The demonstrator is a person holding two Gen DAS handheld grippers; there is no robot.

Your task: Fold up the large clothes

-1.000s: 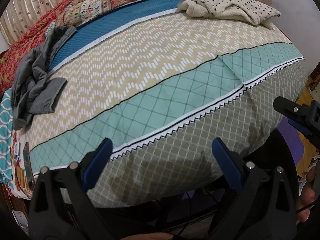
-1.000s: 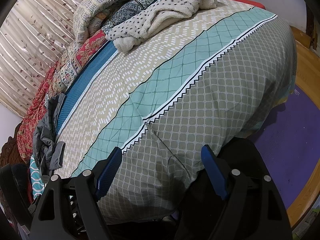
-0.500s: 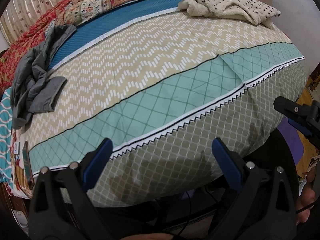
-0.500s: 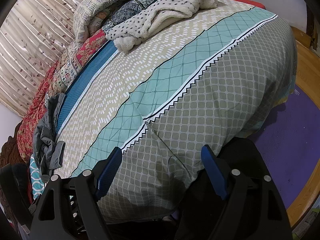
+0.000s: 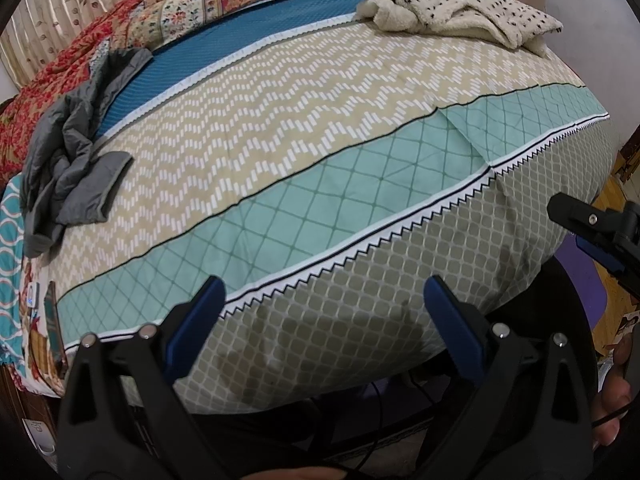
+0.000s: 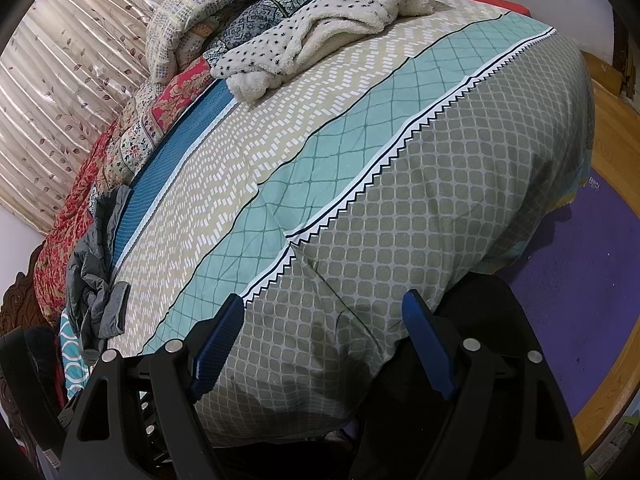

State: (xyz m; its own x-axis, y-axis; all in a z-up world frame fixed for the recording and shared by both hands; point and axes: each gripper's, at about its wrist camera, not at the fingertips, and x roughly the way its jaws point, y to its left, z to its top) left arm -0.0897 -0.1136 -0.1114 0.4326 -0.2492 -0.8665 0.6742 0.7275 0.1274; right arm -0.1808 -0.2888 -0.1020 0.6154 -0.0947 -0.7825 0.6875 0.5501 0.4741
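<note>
No readable writing anywhere. The jacket (image 5: 72, 156) lies crumpled at the bed's (image 5: 360, 288) left edge — patterned middle free. Left gripper (image 5: 320, 320) and right gripper (image 6: 324, 340) both spread, holding nothing — over the near edge.

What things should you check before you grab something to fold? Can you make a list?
1. Left gripper empty: ok, fingers apart with nothing between them.
2. Right gripper empty: ok, fingers apart, only the bedspread behind them.
3. Clothes in view: ok, a grey garment lies crumpled at the left edge of the bed and a spotted fleece lies bunched at the far end.
4. Garment spread flat for folding: not ok, both are still in heaps.
5. Bare space to fold on: ok, the middle of the bedspread has nothing lying on it.
6. Grippers close to a garment: not ok, both hover at the near edge of the bed, away from both.
</note>
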